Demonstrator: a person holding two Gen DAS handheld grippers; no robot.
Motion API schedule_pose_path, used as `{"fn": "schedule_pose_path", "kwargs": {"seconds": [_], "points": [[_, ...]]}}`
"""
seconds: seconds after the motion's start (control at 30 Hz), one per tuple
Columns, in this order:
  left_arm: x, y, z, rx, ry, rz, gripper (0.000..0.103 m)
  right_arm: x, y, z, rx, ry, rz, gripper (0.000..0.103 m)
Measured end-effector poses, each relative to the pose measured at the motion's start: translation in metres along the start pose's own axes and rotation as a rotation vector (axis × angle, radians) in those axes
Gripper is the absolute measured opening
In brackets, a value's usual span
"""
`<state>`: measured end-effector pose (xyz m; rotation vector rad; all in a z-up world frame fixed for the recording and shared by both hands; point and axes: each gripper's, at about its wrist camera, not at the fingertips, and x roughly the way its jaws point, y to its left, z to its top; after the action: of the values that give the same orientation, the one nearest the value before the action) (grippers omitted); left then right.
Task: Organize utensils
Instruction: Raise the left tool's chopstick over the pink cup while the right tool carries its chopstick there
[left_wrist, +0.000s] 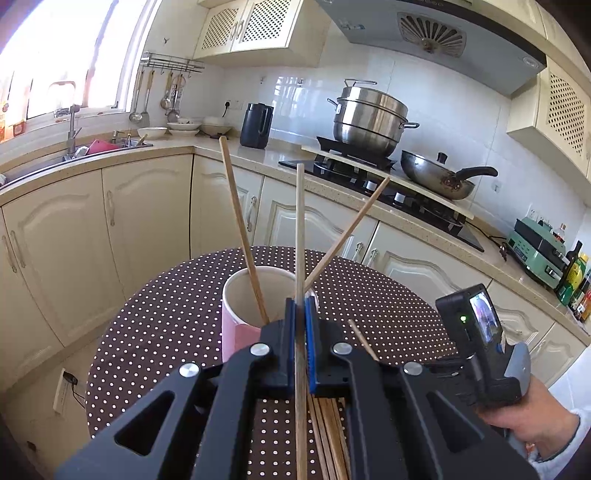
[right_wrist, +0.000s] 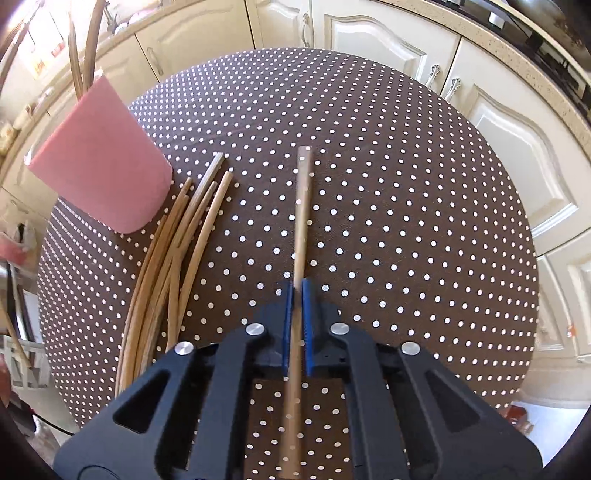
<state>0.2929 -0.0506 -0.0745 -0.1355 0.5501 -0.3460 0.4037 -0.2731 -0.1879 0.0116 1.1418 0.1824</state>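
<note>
Round table (right_wrist: 406, 192), brown dotted cloth; cream kitchen cabinets (left_wrist: 147, 221) behind; hob with steamer pot (left_wrist: 369, 122) and wok (left_wrist: 436, 177).
Left gripper (left_wrist: 300, 306): pinching one chopstick (left_wrist: 300, 229), raised over the cup.
Right gripper (right_wrist: 298, 291): angled down, pinching one chopstick (right_wrist: 303, 206) above the cloth.
Pink cup (left_wrist: 236, 332): two chopsticks inside.
Loose chopsticks (right_wrist: 177, 251): on cloth beside cup.

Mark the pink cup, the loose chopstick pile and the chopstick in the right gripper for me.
pink cup (right_wrist: 99, 173), right wrist view, on its pink side wall.
chopstick pile (right_wrist: 173, 236), right wrist view, mid-length of the bundle.
held chopstick (right_wrist: 303, 214), right wrist view, shaft ahead of the jaws.
</note>
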Motion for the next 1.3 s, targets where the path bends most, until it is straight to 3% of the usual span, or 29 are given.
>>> {"fn": "schedule_pose_path", "kwargs": {"seconds": [0.13, 0.33, 0.53, 0.67, 1.0, 1.03, 1.3], "points": [[-0.002, 0.006, 0.003, -0.029, -0.026, -0.021, 0.005, -0.027, -0.006, -0.005, 0.029, -0.125, 0.074, 0.006], [-0.014, 0.015, 0.014, -0.076, -0.117, -0.066, 0.005, -0.101, 0.003, -0.012, 0.046, -0.424, 0.220, 0.006], [-0.010, 0.018, 0.032, -0.090, -0.183, -0.062, 0.005, -0.158, 0.034, -0.004, -0.012, -0.746, 0.326, 0.006], [-0.004, 0.018, 0.045, -0.088, -0.250, -0.056, 0.005, -0.166, 0.058, 0.014, -0.051, -0.881, 0.374, 0.006], [0.017, 0.029, 0.061, -0.113, -0.429, -0.019, 0.006, -0.147, 0.080, 0.056, -0.048, -1.031, 0.343, 0.006], [0.020, 0.029, 0.061, -0.110, -0.450, 0.012, 0.006, -0.143, 0.079, 0.057, -0.041, -1.044, 0.342, 0.006], [0.036, 0.031, 0.056, -0.095, -0.497, 0.076, 0.006, -0.114, 0.080, 0.059, -0.030, -1.035, 0.366, 0.006]]}}
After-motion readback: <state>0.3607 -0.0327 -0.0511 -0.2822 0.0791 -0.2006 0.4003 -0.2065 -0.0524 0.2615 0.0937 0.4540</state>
